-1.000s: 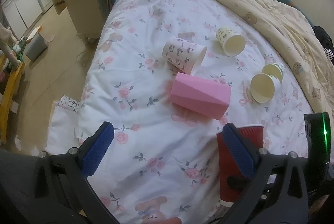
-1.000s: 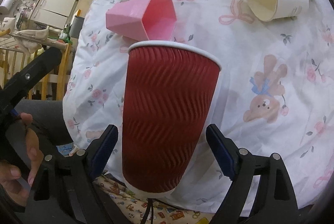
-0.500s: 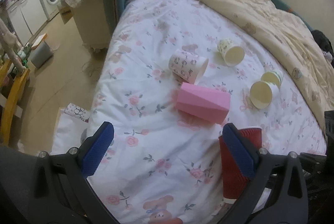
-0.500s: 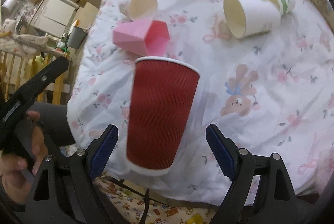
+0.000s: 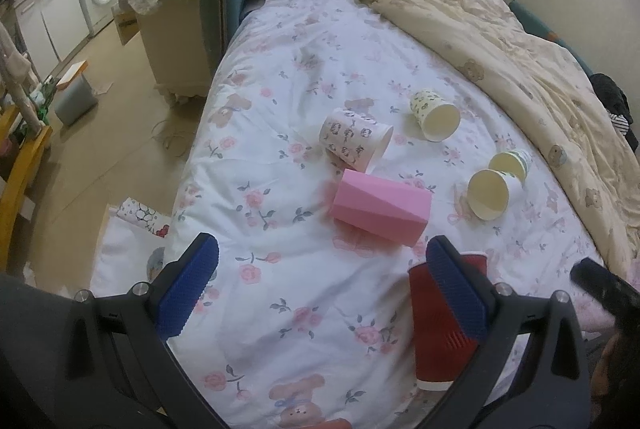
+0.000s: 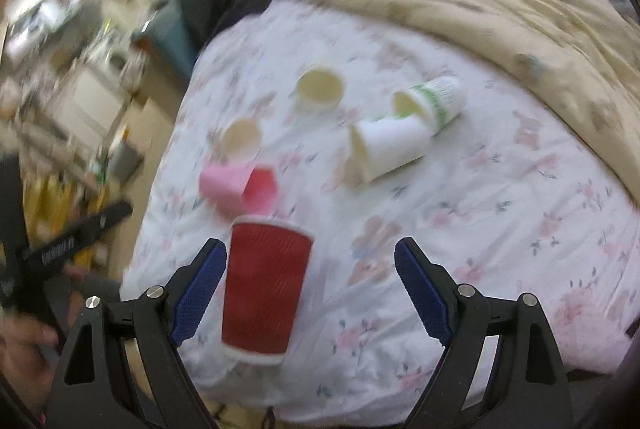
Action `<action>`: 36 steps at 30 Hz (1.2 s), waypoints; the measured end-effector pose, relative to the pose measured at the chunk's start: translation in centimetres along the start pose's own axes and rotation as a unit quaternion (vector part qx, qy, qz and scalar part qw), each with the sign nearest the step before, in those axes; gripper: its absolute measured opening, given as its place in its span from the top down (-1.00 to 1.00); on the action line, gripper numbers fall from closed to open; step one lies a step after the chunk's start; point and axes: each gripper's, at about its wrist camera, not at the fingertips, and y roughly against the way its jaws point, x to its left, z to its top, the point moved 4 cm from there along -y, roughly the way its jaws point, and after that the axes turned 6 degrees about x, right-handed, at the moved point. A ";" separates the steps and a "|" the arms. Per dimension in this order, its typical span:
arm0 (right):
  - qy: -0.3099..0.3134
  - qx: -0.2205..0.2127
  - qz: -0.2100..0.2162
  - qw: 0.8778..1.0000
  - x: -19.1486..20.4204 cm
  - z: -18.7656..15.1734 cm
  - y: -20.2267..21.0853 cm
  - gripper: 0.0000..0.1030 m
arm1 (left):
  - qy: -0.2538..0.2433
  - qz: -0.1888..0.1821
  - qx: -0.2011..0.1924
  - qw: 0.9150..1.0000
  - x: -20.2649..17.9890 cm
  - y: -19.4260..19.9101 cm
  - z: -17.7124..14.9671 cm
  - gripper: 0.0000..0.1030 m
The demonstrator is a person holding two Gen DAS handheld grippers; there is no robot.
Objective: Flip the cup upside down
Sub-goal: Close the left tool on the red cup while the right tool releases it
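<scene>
A red ribbed paper cup (image 6: 264, 289) stands on the floral bedsheet near the bed's front edge, white-rimmed wide end down. In the left wrist view the red cup (image 5: 440, 329) is partly behind the right finger. My right gripper (image 6: 310, 287) is open and empty, drawn back from the cup, which sits by its left finger (image 6: 198, 293). My left gripper (image 5: 324, 293) is open and empty over the sheet. A pink faceted cup (image 5: 380, 205) lies on its side behind the red one.
Several paper cups lie on their sides: a patterned one (image 5: 354, 139), a spotted one (image 5: 434, 113), a white one (image 5: 490, 193) and a green-striped one (image 5: 510, 163). A cream duvet (image 5: 500, 29) is bunched at the right. The floor drops off at the left (image 5: 100, 149).
Both grippers have pulled back and up from the bed. The red cup stays standing on the sheet and looks smaller in the right wrist view, which is now blurred.
</scene>
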 end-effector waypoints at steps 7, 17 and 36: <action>-0.017 -0.011 -0.047 0.999 -2.1 0.5 -0.6 -0.72 | -0.007 0.003 0.005 1.000 -0.5 -0.3 -0.3 -0.99; -0.018 -0.042 -0.048 0.998 -1.6 0.6 1.2 -0.72 | -0.023 0.005 0.036 0.999 -2.0 -0.6 -1.0 -0.99; -0.092 -0.047 -0.022 0.994 -5.6 0.5 2.9 -0.72 | -0.099 0.004 0.171 0.980 -11.9 -5.5 -7.9 -0.98</action>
